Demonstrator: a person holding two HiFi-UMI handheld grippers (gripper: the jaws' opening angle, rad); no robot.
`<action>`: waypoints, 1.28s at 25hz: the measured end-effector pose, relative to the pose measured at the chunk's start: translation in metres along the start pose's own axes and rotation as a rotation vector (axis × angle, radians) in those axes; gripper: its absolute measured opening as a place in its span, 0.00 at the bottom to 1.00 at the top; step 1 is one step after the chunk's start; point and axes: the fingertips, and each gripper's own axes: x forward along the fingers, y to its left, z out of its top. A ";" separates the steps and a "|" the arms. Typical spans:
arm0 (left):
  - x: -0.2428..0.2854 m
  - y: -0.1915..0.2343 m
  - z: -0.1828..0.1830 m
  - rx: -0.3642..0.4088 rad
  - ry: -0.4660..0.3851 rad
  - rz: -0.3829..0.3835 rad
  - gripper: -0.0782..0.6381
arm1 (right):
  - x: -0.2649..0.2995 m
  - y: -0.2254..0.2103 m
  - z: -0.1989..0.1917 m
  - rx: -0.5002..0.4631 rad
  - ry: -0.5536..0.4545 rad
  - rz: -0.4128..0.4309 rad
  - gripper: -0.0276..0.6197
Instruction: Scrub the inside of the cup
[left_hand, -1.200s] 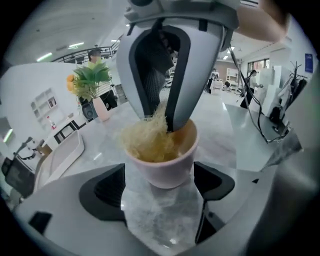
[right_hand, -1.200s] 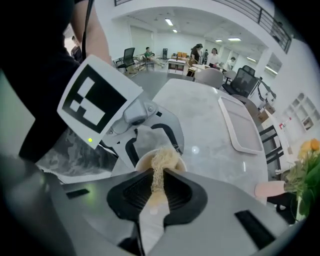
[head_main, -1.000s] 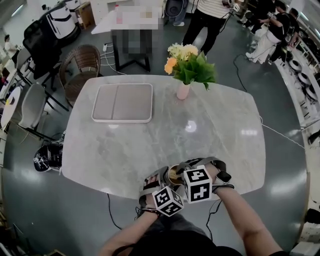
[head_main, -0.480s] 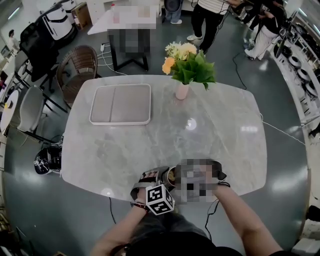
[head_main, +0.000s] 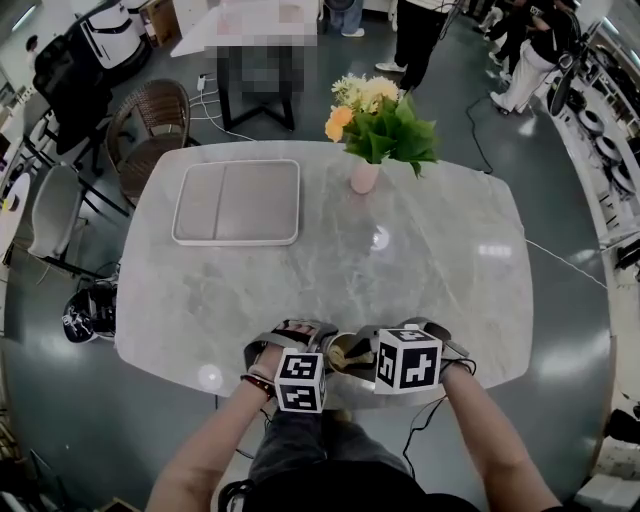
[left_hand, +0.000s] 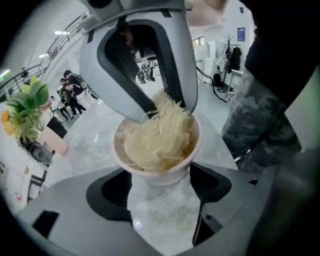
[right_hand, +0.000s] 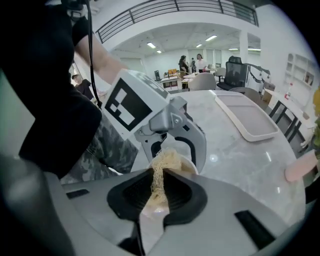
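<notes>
A pale pink cup (head_main: 349, 352) is at the table's near edge, between my two grippers. In the left gripper view the cup (left_hand: 161, 169) sits between the pads of my left gripper (left_hand: 160, 196); its jaws have just been closing and now press on the cup's lower sides. A yellowish fibrous scrubber (left_hand: 156, 137) fills the cup's inside. My right gripper (left_hand: 166, 106) reaches down into the cup from above. In the right gripper view its pads (right_hand: 176, 192) are shut on the scrubber (right_hand: 159, 172), which hangs into the cup (right_hand: 191, 167).
The grey marble table (head_main: 440, 260) carries a white two-part tray (head_main: 237, 203) at far left and a pink vase of flowers (head_main: 365, 175) at far centre. Chairs stand left of the table. People stand beyond it.
The left gripper has rolled and its marker cube has shifted left, away from the right cube. Both hands stay at the cup at the table's near edge.
</notes>
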 end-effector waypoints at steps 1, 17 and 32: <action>-0.001 0.000 -0.001 0.020 -0.002 -0.018 0.63 | -0.004 0.001 0.003 0.006 -0.017 -0.005 0.14; -0.015 0.013 -0.018 -0.212 -0.059 0.009 0.62 | -0.027 -0.013 0.002 -0.104 -0.003 -0.204 0.14; -0.014 -0.004 -0.003 -0.792 -0.072 0.321 0.69 | 0.024 -0.024 -0.020 -0.243 0.292 -0.189 0.14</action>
